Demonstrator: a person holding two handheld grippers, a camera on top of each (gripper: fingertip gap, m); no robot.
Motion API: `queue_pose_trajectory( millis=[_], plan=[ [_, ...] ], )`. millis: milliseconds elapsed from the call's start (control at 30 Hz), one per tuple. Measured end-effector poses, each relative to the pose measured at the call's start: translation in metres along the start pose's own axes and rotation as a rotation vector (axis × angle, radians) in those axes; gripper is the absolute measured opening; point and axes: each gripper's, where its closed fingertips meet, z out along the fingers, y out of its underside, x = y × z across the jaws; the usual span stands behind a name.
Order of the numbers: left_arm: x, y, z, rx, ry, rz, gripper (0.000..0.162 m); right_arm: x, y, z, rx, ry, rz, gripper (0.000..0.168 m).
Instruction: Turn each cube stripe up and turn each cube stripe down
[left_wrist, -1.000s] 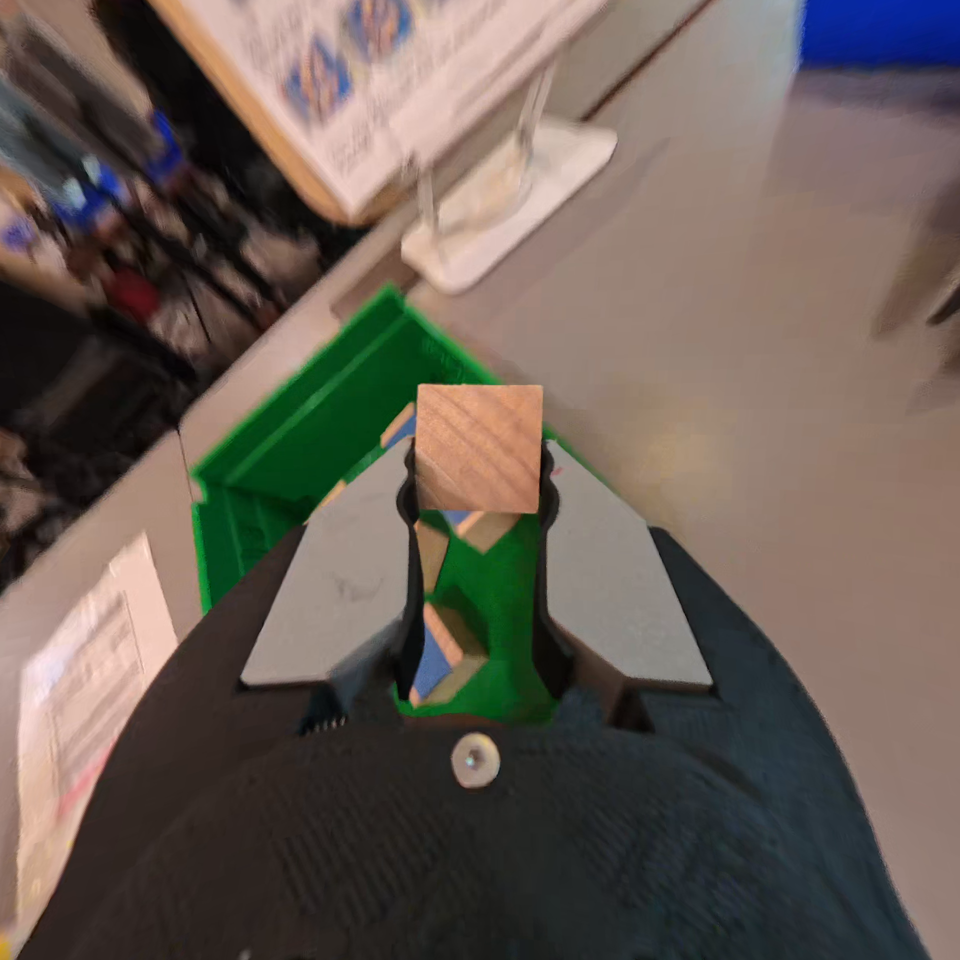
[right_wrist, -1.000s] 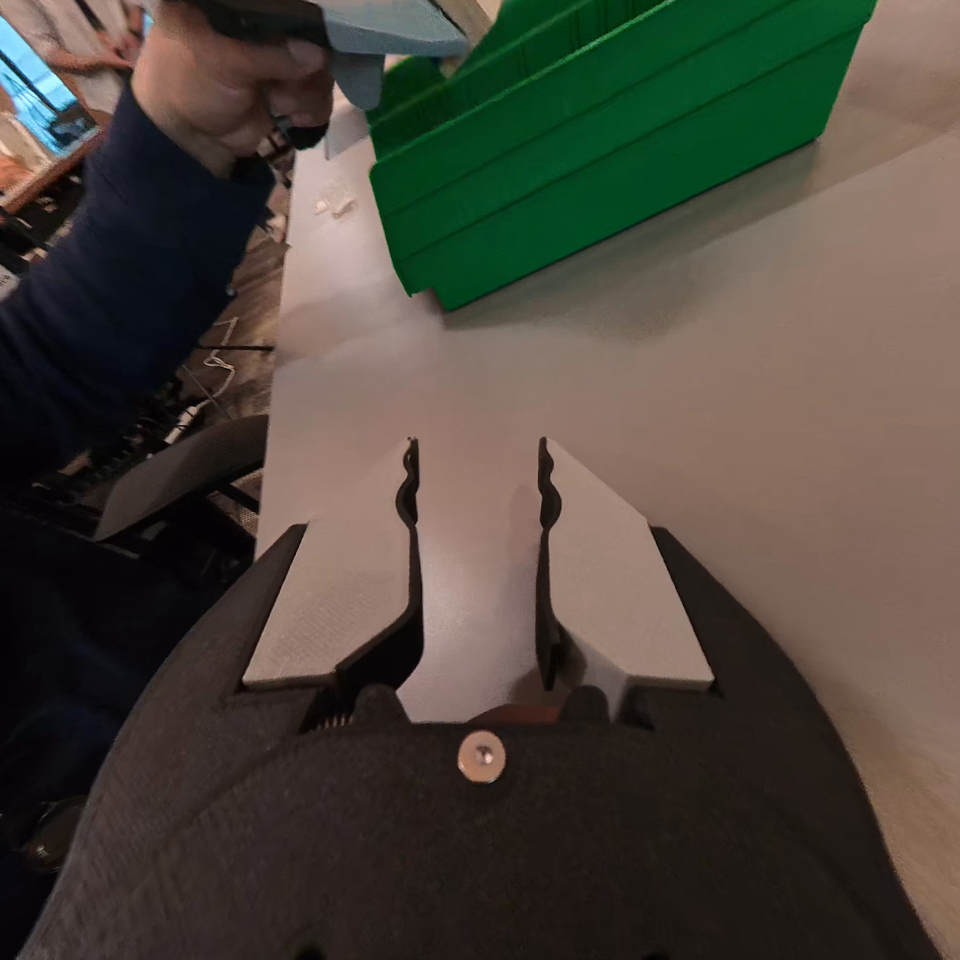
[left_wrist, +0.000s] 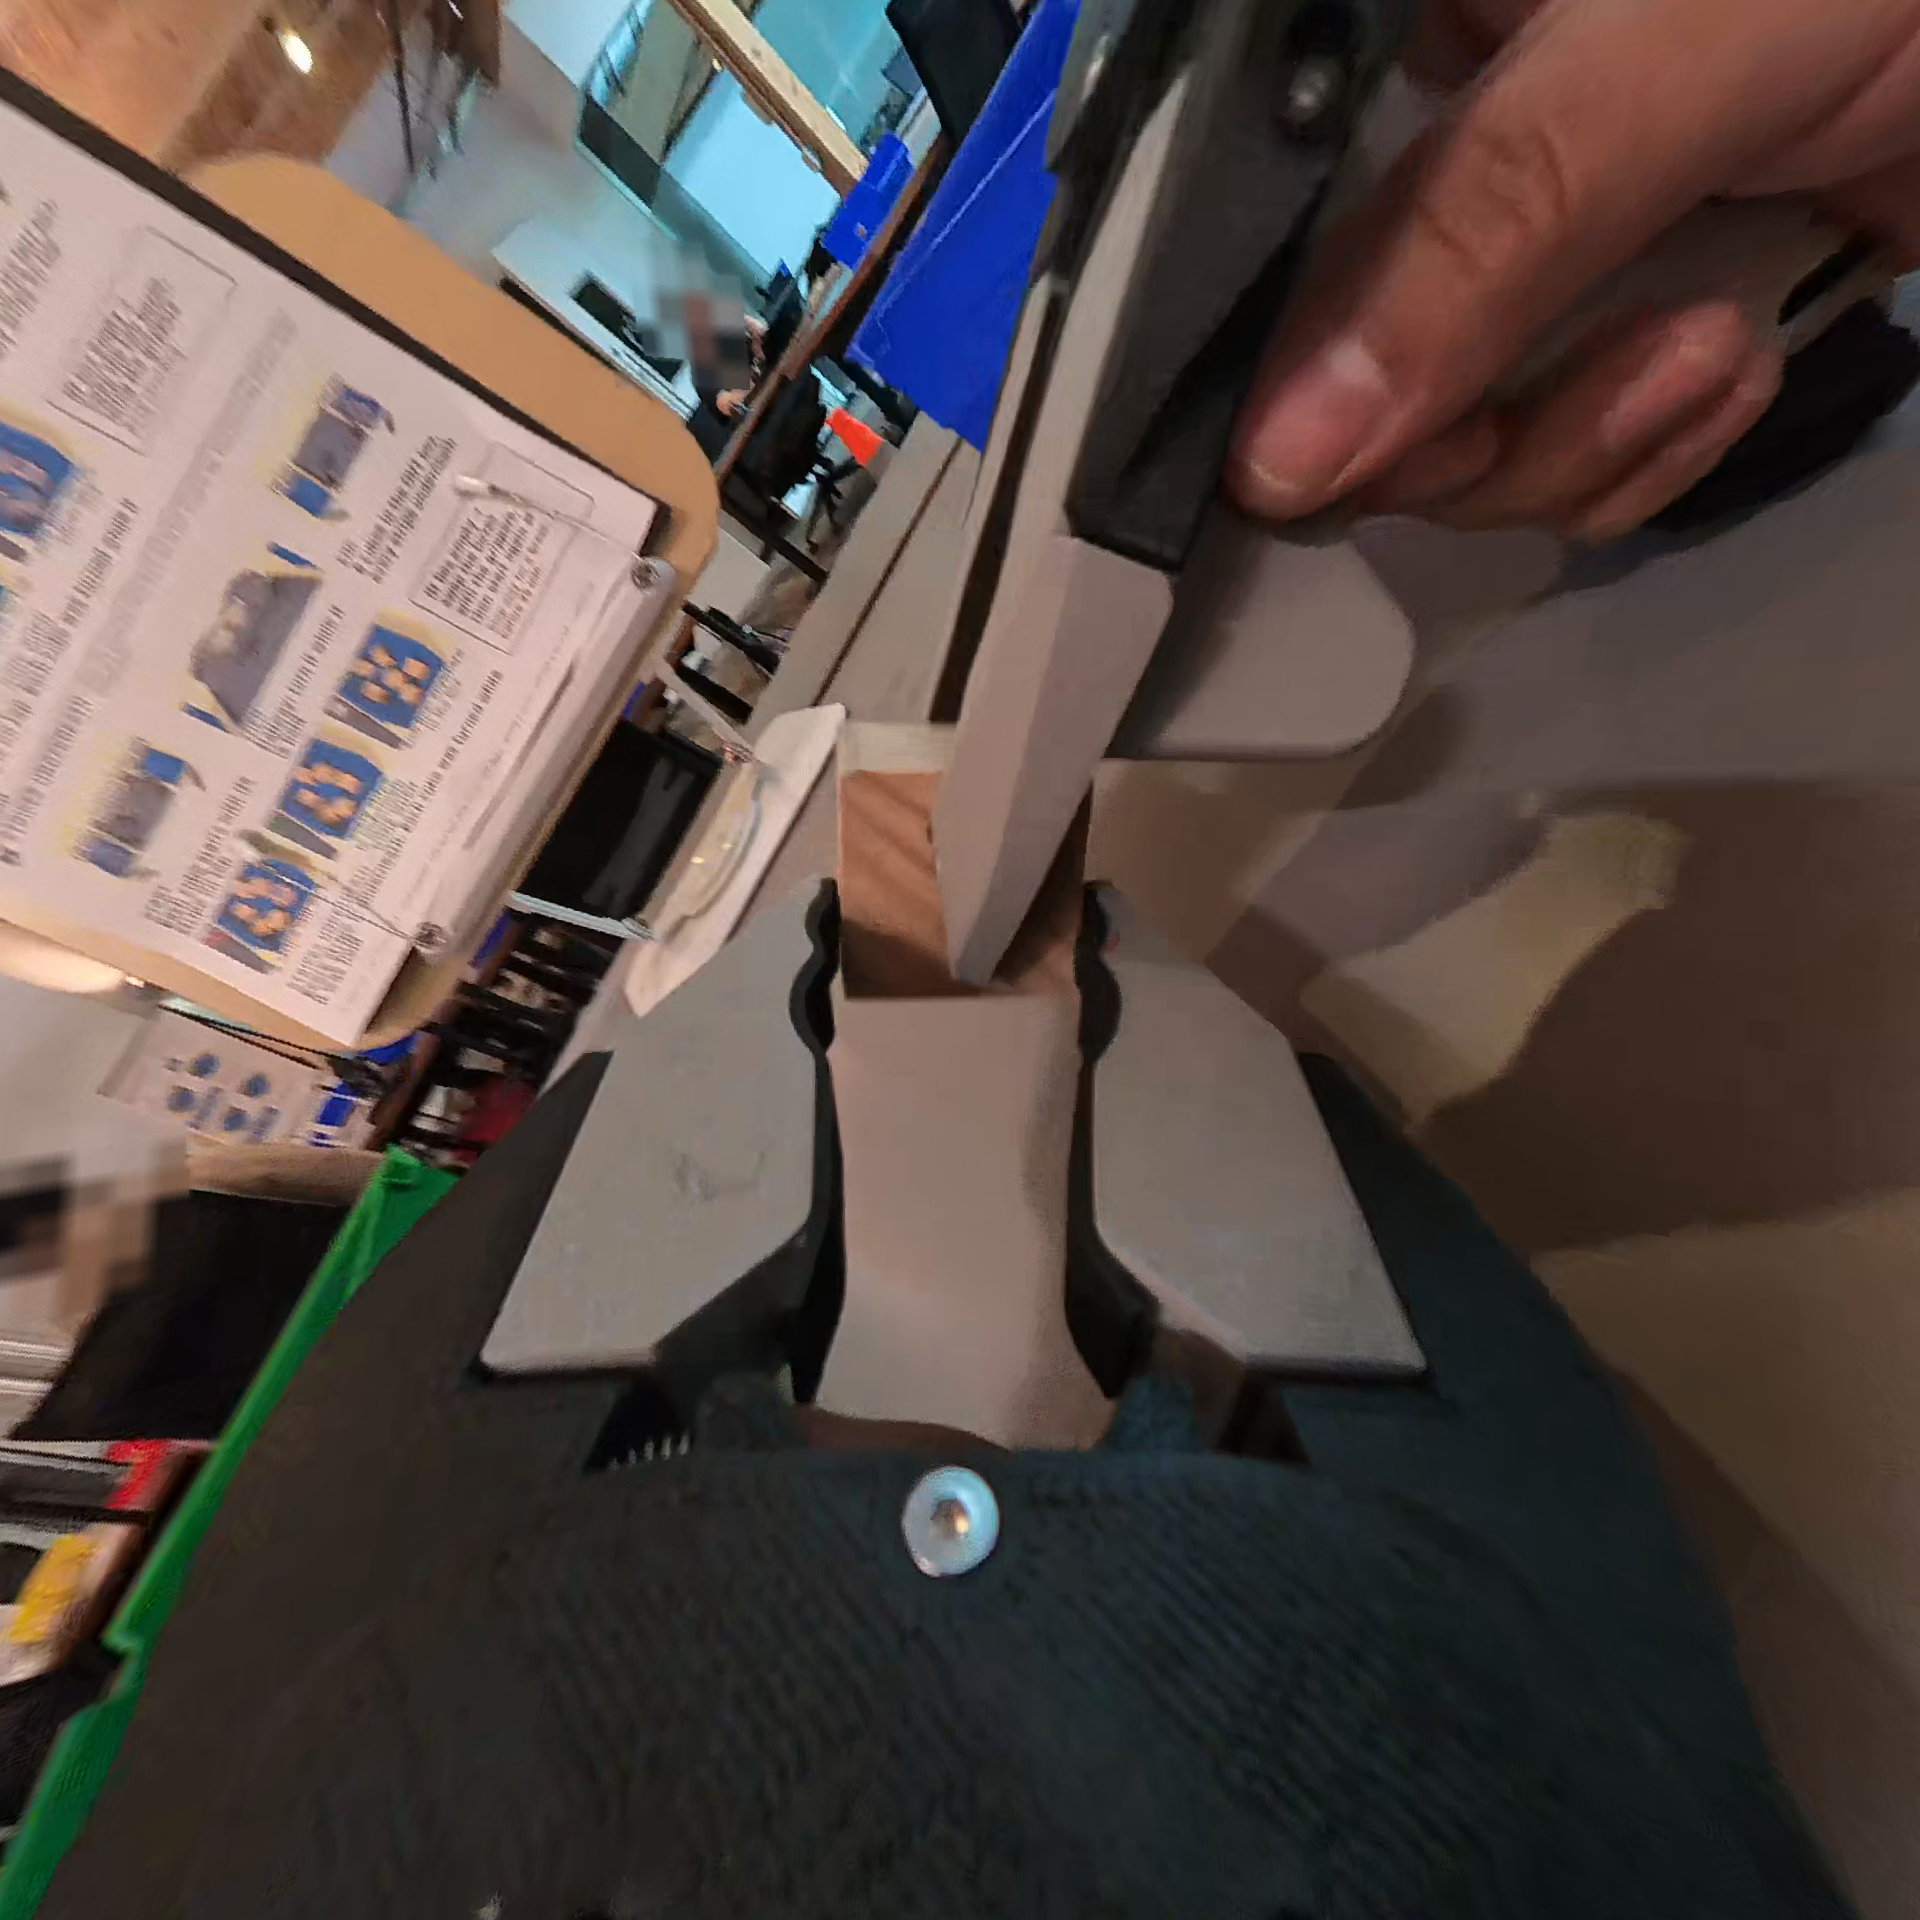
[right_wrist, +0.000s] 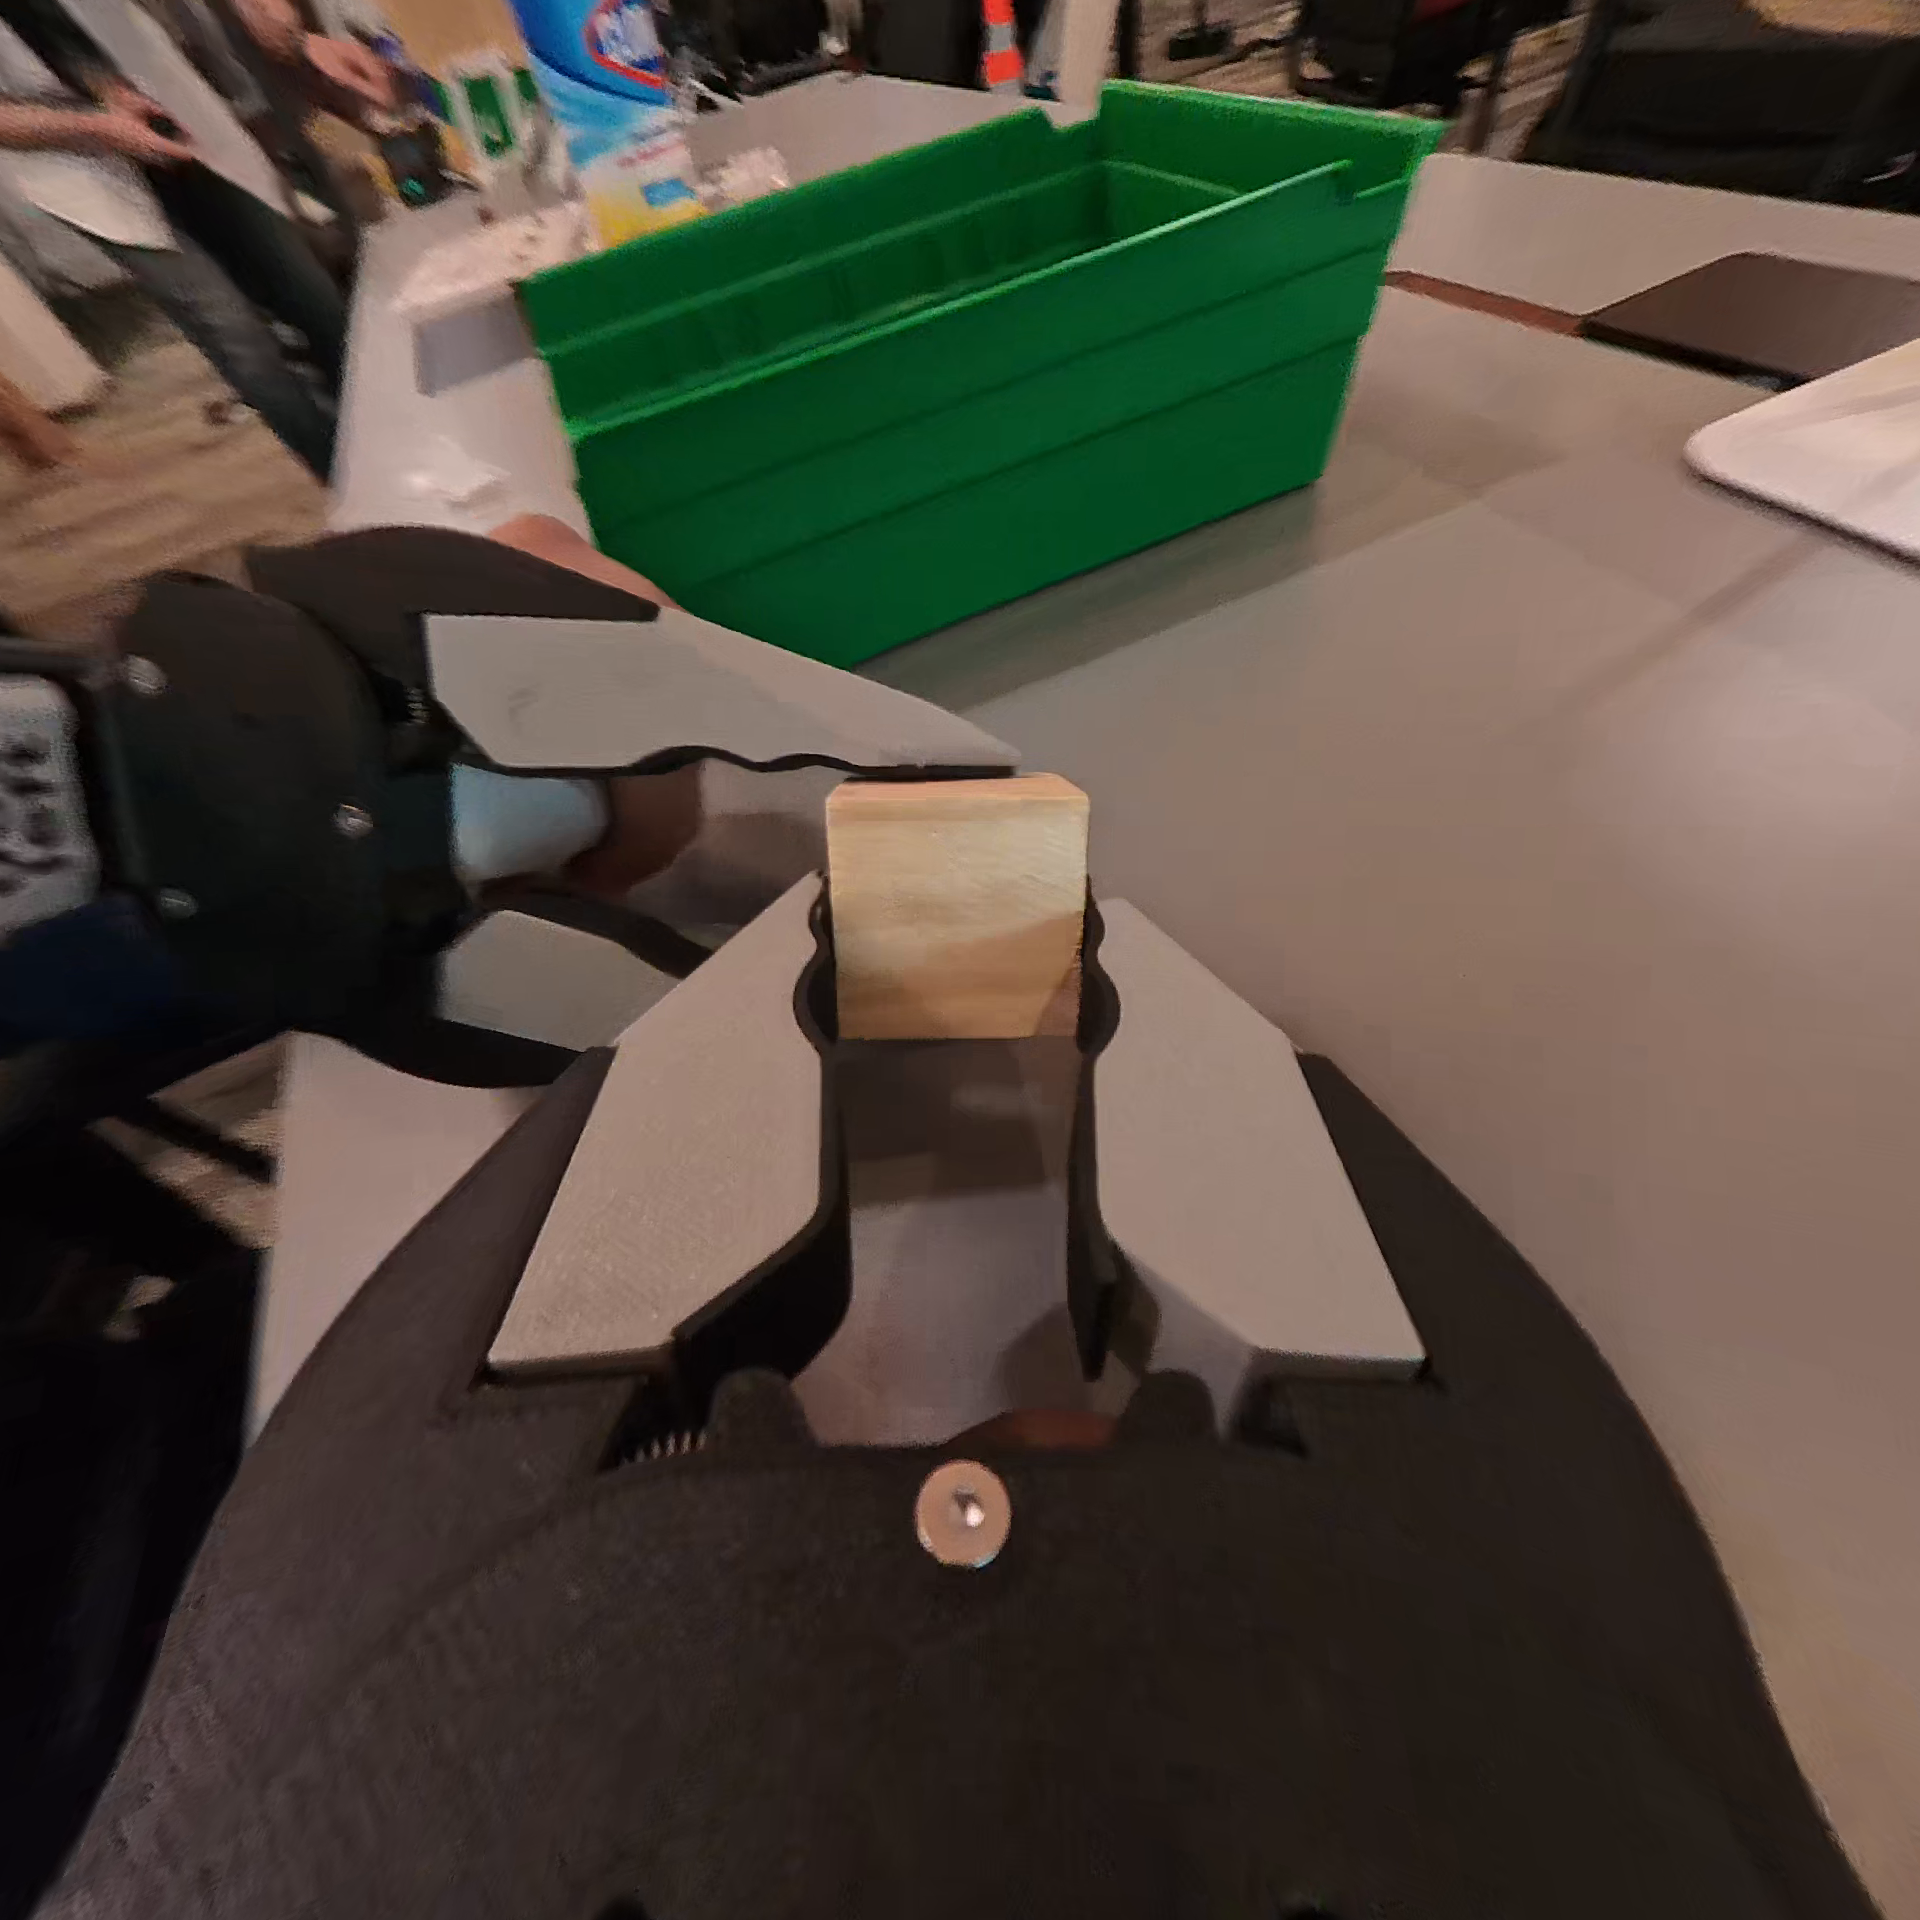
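Plain wooden cube (right_wrist: 958, 920) sits mid-air just in front of the long green plastic bin (right_wrist: 966, 416), pinched by both the right tool (right_wrist: 951, 961) and left tool (left_wrist: 956, 940), crosswise, probably a handover to re-grip and flip it.

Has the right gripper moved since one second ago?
Yes. The right gripper has come to the cube and closes on it; the green bin now stands farther ahead and centred in its view.
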Motion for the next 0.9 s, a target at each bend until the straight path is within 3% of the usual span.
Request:
queue_pose_trajectory(
  millis=[200,533,733,900],
  plan=[
    [-0.008,0.014,0.002,-0.031,0.020,-0.137,0.042,0.035,-0.005,-0.018,0.046,0.217,-0.041,0.042],
    [-0.028,0.025,0.002,-0.054,-0.067,-0.187,0.002,0.032,-0.045,-0.055,0.228,0.456,-0.288,0.042],
    [-0.033,0.030,0.001,-0.074,-0.078,-0.205,0.000,0.009,-0.076,-0.104,0.341,0.503,-0.294,0.042],
    [-0.034,0.028,-0.001,-0.071,-0.090,-0.187,0.000,0.024,-0.110,-0.175,0.419,0.588,-0.239,0.043]
  ],
)
